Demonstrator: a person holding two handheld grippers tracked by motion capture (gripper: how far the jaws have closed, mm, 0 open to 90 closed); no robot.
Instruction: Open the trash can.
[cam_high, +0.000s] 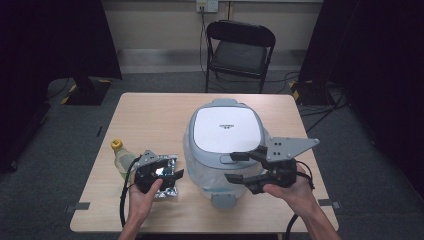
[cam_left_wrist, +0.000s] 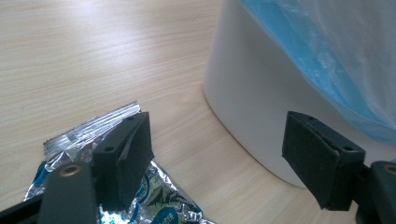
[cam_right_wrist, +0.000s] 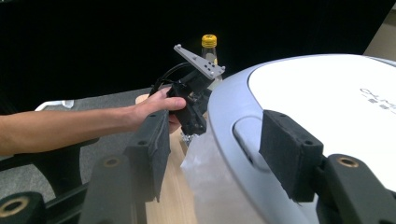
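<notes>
I see the foil snack packet (cam_high: 167, 175) lying flat on the tabletop (cam_high: 150, 120) at about 8 o'clock from the big white bin (cam_high: 225, 135), just beside its base. From above, my left gripper (cam_high: 172, 175) covers most of the packet, so its print is hard to make out; only crinkled silver edges show. The left gripper view gives more: the packet's sealed end and a patch of blue print (cam_left_wrist: 154, 205) lie under the left-hand finger (cam_left_wrist: 126, 154), though the packet is cut off at the bottom edge. There the fingers stand wide apart with nothing between them but bare wood. I cannot tell whether that finger touches the foil or hangs just over it.

The bin's clear bag with a blue band (cam_left_wrist: 317, 60) shows close up in that view, bulging over the white wall; from above it is a pale wrinkled skirt under the grey-rimmed lid (cam_high: 227, 127).

My right gripper (cam_high: 240, 167) sits at the bin's 5 o'clock, fingers apart and empty, one on each side of the lid's front latch (cam_right_wrist: 250, 135) without touching it. The right gripper view looks across the lid to my other hand (cam_right_wrist: 159, 105). Behind it stands a bottle, of which only the yellow cap (cam_right_wrist: 208, 41) is clear; from above, the bottle (cam_high: 121, 159) stands at the packet's 10 o'clock, partly hidden by the gripper's cable.
</notes>
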